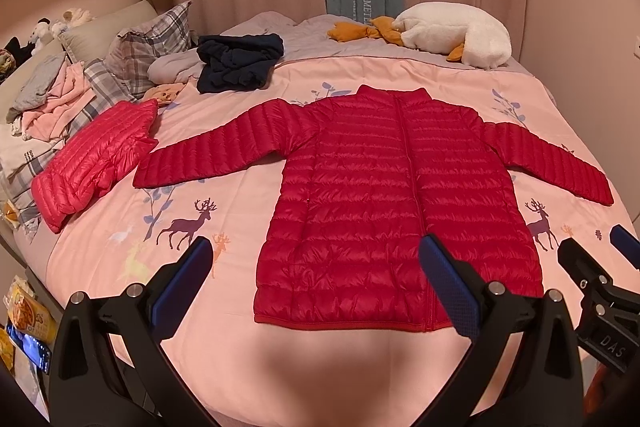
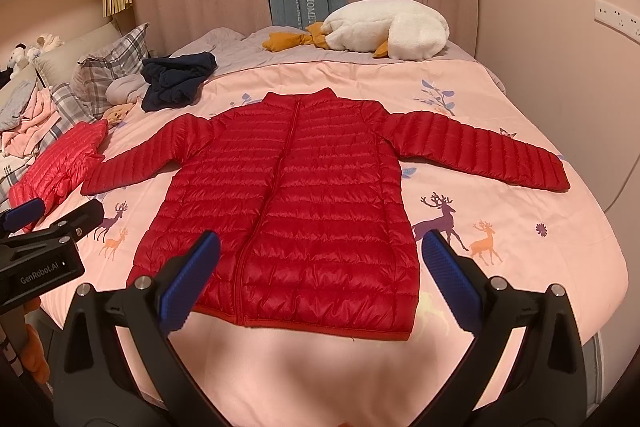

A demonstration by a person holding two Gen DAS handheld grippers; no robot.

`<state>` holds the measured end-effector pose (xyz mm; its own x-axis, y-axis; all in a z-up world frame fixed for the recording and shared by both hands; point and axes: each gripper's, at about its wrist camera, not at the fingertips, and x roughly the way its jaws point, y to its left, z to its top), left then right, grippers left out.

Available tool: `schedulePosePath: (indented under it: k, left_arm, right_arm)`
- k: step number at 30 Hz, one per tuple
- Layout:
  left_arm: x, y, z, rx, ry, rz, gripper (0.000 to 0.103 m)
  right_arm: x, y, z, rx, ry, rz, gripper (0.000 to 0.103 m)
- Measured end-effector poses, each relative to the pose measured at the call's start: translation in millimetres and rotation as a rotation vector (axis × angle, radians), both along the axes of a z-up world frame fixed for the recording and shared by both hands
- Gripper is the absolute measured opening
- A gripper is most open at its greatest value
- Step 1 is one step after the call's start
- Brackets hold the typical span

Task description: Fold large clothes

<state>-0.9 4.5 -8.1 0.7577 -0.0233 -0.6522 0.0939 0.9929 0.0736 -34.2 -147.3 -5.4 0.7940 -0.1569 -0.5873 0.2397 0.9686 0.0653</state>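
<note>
A red quilted puffer jacket (image 1: pixel 384 187) lies flat and zipped on the pink bedspread (image 1: pixel 224 307), both sleeves spread out sideways; it also shows in the right wrist view (image 2: pixel 304 195). My left gripper (image 1: pixel 316 267) is open and empty, held above the jacket's lower left hem. My right gripper (image 2: pixel 320 263) is open and empty, held above the jacket's lower right hem. The right gripper also shows at the right edge of the left wrist view (image 1: pixel 592 259), and the left gripper at the left edge of the right wrist view (image 2: pixel 60 215).
A folded pink-red puffer jacket (image 1: pixel 96 155) lies left of the spread sleeve. A dark navy garment (image 1: pixel 240 61) and plaid pillows (image 1: pixel 148 43) sit at the back left. A white plush goose (image 1: pixel 456 35) lies at the far edge by the curtains. A wall stands close on the right (image 2: pixel 580 75).
</note>
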Motion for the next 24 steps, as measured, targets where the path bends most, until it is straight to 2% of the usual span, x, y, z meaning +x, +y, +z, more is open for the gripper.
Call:
schedulePosePath:
  k: [24]
  left_arm:
    - [-1.6,-5.9,-3.7,0.003,0.007,-0.010,0.102]
  right_arm:
    - [-0.9,-0.3,-2.5,0.002,0.002,-0.003,0.101]
